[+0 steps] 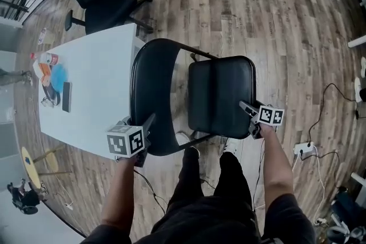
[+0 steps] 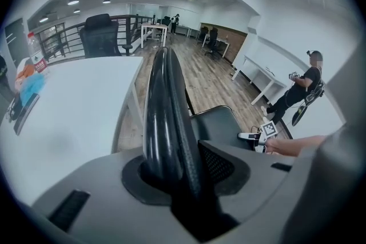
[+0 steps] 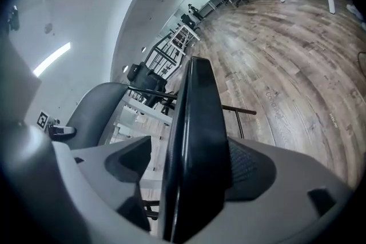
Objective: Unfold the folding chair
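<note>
Head view shows the folding chair (image 1: 217,94) standing on the wood floor (image 1: 274,20), just beside the white worktop's (image 1: 97,83) long edge, with the seat hinged apart from the backrest. The left tongs (image 1: 148,122) are clamped on the backrest (image 2: 163,117) rim. The right tongs (image 1: 247,107) straddle the seat (image 3: 197,140) edge, spread wide, with a gap beside one pad.

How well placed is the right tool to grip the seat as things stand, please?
Probably yes: the right tool has its jaws open around the edge of the seat, with nothing in the way. The left tool is clamped on the backrest.
</note>
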The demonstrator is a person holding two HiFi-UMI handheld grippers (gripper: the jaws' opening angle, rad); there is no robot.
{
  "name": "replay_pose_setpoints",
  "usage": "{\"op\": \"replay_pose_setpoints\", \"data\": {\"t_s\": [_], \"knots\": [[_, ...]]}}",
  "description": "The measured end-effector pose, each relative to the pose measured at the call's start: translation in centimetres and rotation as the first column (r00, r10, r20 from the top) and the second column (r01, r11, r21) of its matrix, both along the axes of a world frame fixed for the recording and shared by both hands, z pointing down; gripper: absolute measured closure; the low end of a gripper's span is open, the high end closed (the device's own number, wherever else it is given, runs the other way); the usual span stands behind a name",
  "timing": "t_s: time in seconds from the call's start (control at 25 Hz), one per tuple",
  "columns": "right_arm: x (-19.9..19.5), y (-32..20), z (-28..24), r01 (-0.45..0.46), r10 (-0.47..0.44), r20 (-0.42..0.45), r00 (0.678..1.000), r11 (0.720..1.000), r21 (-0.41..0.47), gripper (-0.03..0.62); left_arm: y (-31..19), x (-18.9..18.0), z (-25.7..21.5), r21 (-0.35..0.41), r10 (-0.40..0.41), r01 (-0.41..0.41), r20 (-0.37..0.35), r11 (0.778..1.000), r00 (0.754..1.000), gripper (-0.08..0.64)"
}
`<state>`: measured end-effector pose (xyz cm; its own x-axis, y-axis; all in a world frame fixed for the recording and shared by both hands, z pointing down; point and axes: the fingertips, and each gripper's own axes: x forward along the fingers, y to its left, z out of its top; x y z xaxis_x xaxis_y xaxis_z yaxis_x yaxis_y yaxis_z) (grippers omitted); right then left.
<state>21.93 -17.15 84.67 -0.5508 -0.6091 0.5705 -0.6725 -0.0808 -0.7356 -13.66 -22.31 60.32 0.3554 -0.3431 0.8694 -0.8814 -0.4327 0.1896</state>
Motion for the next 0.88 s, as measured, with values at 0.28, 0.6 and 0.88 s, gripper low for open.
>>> {"op": "replay_pose_setpoints", "data": {"t_s": [0.28,0.6,0.88], "knots": [[6.0,1.1,6.8,0.012,-0.012,0.028,1.000,1.000,-0.009,0.219,0.3,3.0,3.8,-0.003,-0.003,0.003,-0.019,1.000,1.000,0.422],[10.6,1.8,12.8,-0.003,0.005,0.092,0.996,1.000,-0.018,0.219,0.5,5.3,7.6,-0.016,0.000,-0.001,-0.031,1.000,1.000,0.422],[14.0,3.1,17.7,-0.003,0.007,0.100,0.995,0.999,-0.042,0.219,1.0,7.3,10.6,-0.028,-0.001,0.000,-0.061,1.000,0.998,0.420]]}}
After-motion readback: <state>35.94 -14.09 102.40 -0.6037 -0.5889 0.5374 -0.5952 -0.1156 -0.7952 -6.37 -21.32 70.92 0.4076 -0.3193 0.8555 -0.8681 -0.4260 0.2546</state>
